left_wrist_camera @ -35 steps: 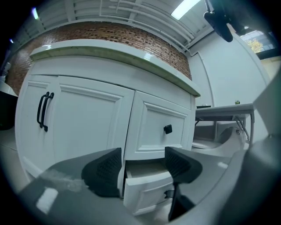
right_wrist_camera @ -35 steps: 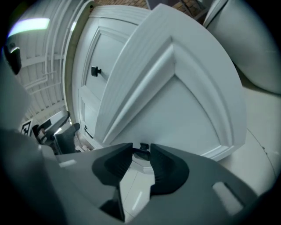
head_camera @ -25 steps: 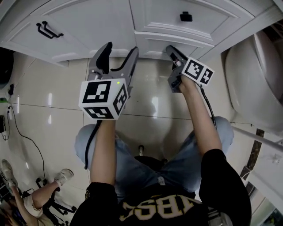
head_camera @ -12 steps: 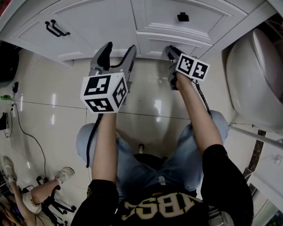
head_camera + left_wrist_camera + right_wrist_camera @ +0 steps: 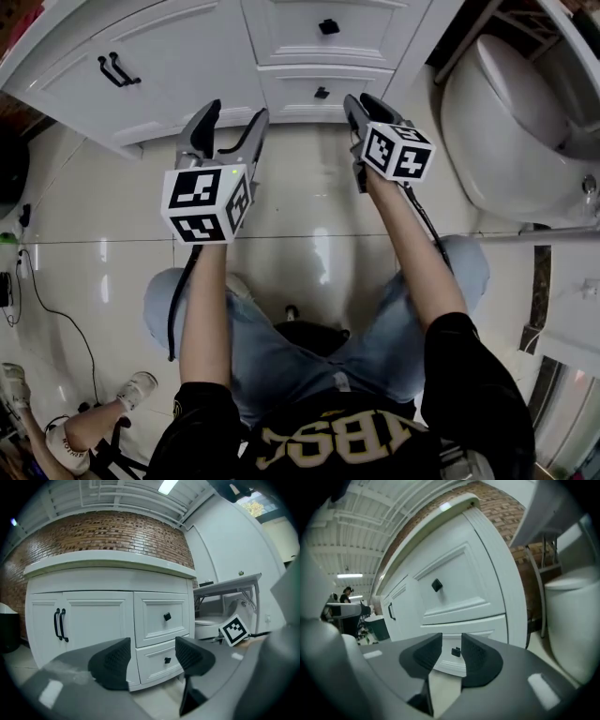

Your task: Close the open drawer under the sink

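The white cabinet under the sink has two drawers, each with a black knob. The lower drawer sits about flush with the front, its knob showing in the gap of my right gripper's jaws. That gripper hangs a short way off the drawer, its jaws closing to a narrow slit on nothing. My left gripper is open and empty, level with the right one and left of it, facing the same drawers. The upper drawer is shut too.
Left of the drawers is a pair of cabinet doors with black handles. A white toilet stands close on the right. The person's knees are below the grippers. Another person's leg and a cable lie at the lower left.
Both grippers have drawn back and up from the cabinet. The right gripper's tip, which was against the lower drawer's front, is now off it and has rolled. More of the cabinet shows.
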Available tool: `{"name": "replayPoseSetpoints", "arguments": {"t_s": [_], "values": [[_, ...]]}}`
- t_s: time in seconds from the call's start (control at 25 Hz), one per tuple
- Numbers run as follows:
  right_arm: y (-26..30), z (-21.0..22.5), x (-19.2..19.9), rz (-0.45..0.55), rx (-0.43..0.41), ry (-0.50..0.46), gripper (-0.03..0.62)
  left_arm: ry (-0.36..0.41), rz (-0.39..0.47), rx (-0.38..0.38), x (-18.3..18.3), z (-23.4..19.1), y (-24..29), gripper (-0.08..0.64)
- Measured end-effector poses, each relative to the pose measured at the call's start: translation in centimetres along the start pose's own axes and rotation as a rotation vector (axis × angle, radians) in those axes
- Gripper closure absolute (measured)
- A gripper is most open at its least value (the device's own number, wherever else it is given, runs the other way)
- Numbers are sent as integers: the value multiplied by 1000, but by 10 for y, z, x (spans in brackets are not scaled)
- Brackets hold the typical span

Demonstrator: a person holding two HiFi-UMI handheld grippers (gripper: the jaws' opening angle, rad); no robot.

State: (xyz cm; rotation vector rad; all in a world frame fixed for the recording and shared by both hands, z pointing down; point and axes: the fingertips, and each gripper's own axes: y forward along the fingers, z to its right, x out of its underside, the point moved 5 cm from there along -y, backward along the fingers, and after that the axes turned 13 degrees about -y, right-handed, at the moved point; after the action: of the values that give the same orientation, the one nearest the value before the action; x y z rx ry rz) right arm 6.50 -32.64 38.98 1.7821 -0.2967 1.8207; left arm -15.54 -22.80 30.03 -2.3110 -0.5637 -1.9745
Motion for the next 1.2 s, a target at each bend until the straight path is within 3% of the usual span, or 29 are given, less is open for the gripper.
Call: {"name": "replayPoseSetpoints", "arguments": {"t_s": [0.16,0.28,0.32,0.4,0.52,0.76,1.0,1.2], "values": [[-54,-15,-28,54,50,-138,450,-17,35,14,-1,19,-26,261],[-95,-33,-50,134,104,-179,424,29,87,36,-8,43,-52,261],[-109,-39,-55,163,142,-177,401,46,103,45,-10,51,-61,260],[-138,-47,-62,201,240,-176,276,56,136,56,-12,64,-78,261],[-173,-66,-59,192,292,-230,222,28,179,64,-11,76,-99,261],[-231,-102,-54,144,301,-322,212,51,194,100,-6,90,-129,262],[-267,-127,-64,157,311,-319,212,68,220,138,-7,114,-155,262],[-285,-142,-73,181,313,-358,212,-14,168,126,6,108,-175,262]]}}
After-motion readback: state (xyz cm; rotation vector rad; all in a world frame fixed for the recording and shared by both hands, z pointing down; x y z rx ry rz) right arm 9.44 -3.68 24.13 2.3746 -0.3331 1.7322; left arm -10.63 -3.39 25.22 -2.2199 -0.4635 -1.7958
